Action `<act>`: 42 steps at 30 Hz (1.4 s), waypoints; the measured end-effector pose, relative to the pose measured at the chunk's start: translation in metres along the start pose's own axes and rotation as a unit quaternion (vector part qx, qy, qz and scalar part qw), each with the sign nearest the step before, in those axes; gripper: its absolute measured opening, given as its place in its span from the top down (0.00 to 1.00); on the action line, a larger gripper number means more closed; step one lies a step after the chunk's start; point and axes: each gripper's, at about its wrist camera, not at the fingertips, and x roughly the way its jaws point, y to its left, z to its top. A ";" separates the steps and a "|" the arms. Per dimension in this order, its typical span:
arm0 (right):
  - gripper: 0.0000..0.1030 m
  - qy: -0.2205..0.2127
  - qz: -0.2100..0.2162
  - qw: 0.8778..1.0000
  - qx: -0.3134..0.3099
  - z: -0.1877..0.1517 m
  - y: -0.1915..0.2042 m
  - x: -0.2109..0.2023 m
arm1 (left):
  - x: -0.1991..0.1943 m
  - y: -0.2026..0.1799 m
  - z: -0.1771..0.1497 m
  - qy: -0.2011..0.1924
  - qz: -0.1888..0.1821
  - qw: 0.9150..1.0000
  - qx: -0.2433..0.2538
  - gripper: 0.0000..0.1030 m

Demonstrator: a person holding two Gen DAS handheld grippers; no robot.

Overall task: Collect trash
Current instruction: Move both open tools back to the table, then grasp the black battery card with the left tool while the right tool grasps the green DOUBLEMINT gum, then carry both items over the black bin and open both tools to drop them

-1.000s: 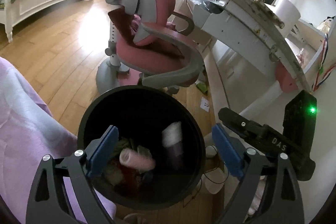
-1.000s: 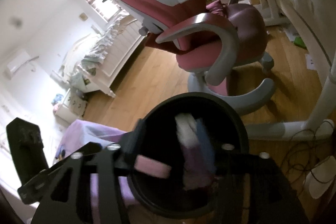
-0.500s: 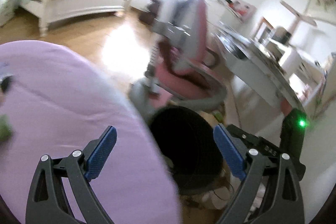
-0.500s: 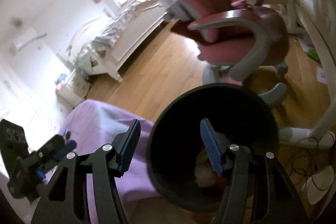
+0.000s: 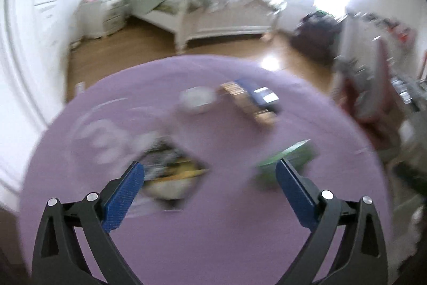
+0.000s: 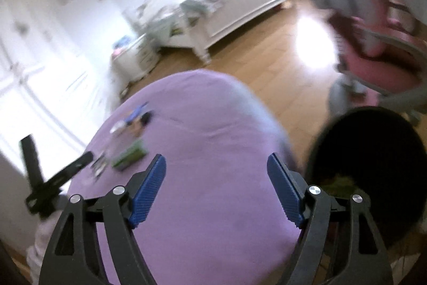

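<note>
I count four blurred trash pieces on the purple table; one black bin beside it. Both my tools, left and right, have just been opening, wide and empty.

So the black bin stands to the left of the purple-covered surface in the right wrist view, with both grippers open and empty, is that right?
Not quite: in the right wrist view the black bin stands to the right of the purple-covered surface. The rest holds: the left gripper and the right gripper are both open and empty.
</note>
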 end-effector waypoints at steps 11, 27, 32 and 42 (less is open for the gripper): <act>0.11 0.084 0.020 0.983 -0.165 0.008 0.144 0.102 | 0.041 0.030 0.008 0.072 0.013 0.993 0.089 0.05; 0.21 0.110 -0.036 0.977 -0.178 -0.010 0.152 0.147 | 0.037 0.027 0.009 0.052 -0.019 0.991 0.121 0.39; 0.21 0.094 0.000 0.986 -0.137 -0.015 0.131 0.116 | 0.028 0.027 0.002 0.043 -0.048 0.992 0.105 0.42; 0.21 0.037 0.027 0.997 -0.068 -0.009 0.080 0.048 | -0.008 0.010 -0.005 0.008 -0.154 0.988 0.022 0.43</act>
